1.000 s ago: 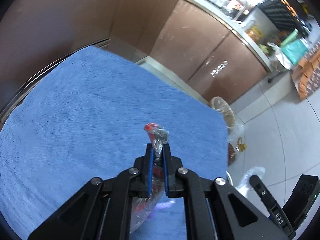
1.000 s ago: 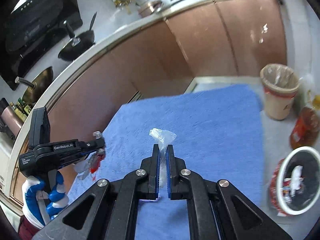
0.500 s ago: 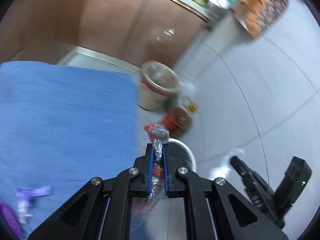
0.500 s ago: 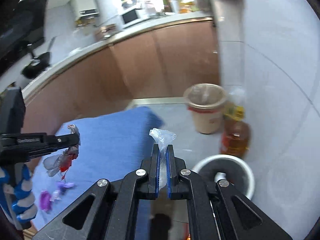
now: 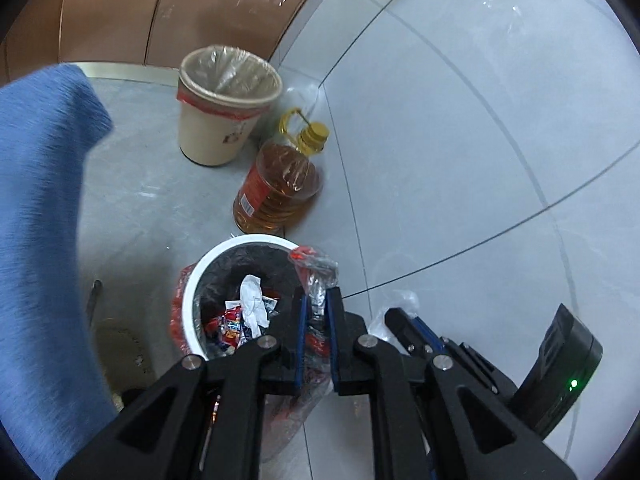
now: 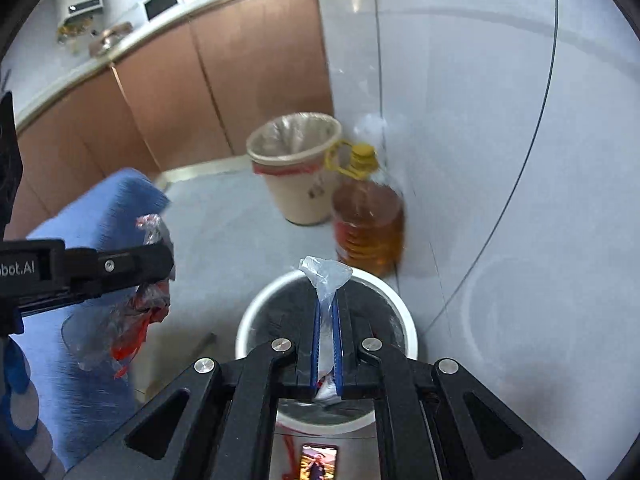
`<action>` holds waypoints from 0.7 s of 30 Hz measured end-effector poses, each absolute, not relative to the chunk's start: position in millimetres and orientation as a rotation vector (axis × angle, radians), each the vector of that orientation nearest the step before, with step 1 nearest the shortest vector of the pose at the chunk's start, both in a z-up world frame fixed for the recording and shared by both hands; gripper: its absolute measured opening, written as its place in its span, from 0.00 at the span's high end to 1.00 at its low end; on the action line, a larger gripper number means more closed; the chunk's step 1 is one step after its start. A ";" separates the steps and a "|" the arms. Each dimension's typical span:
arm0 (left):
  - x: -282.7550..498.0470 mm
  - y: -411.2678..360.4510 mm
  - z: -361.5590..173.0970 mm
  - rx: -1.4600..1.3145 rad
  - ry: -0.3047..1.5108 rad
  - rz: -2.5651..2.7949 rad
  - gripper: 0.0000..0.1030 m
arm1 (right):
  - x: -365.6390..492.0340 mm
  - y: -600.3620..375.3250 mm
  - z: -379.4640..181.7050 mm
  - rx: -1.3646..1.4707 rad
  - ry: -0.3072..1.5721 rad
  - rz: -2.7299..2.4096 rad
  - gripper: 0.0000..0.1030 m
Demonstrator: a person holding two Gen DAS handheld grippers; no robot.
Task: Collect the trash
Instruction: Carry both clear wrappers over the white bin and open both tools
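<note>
My left gripper (image 5: 316, 300) is shut on a clear wrapper with red print (image 5: 314, 264) and holds it above the right rim of a white-rimmed trash bin (image 5: 192, 280) lined in black, with wrappers inside. My right gripper (image 6: 327, 300) is shut on a clear plastic wrapper (image 6: 326, 276) and hangs over the same bin (image 6: 404, 316). The left gripper (image 6: 160, 258) with its red-printed wrapper (image 6: 136, 320) shows at the left of the right wrist view. The right gripper (image 5: 400, 316) shows beside the left one.
A beige bin with a clear liner (image 5: 224, 120) and a big oil bottle with a yellow cap (image 5: 280, 188) stand on the floor by the white tiled wall. The blue-clothed table (image 5: 36, 240) is at the left. Brown cabinets (image 6: 200, 80) run behind.
Both grippers have swung right from over the blue table to above the white-rimmed bin on the floor, each still holding its wrapper.
</note>
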State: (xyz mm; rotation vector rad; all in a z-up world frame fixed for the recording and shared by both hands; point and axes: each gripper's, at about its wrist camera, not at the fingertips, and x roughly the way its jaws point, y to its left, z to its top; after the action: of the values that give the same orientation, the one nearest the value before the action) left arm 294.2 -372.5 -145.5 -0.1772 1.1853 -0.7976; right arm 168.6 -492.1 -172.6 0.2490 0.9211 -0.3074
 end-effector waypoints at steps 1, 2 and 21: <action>294.9 -375.9 -153.5 -0.169 1.191 -0.796 0.89 | 170.7 -495.1 -179.9 0.253 0.931 -0.313 0.92; 295.1 -377.9 -157.7 -0.164 1.195 -0.793 0.88 | 173.9 -498.5 -186.5 0.260 0.940 -0.317 0.91; 304.2 -353.9 -160.5 -0.182 1.138 -0.717 0.56 | 178.1 -500.1 -204.2 0.310 0.944 -0.317 0.67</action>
State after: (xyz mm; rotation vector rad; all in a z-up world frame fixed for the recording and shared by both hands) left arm 304.2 -353.9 -160.5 -0.1820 1.1377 -0.7168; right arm 178.1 -500.1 -204.2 0.3101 0.9445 -0.3167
